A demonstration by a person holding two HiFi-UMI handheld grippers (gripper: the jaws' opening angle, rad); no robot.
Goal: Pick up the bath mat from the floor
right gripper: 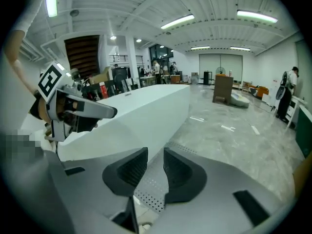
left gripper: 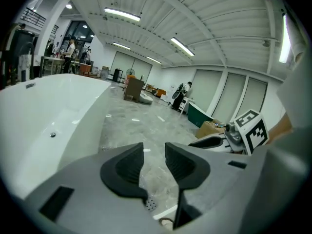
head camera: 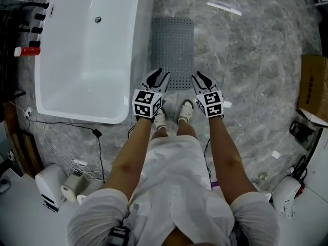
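**Bath mat [head camera: 173, 47] waiting on the floor [head camera: 246, 86]**

It is lying flat beside the bathtub [head camera: 77, 86], its near edge just ahead of the person's shoes [head camera: 185, 111]. The left gripper [head camera: 160, 72] and right gripper [head camera: 201, 77] are hovering above that edge, fingers slightly parted, gripping nothing. Each should be dropping onto a near corner and pinching evenly.

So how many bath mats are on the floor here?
1: the mat lies flat on the floor right beside the bathtub. More could lie outside the view.
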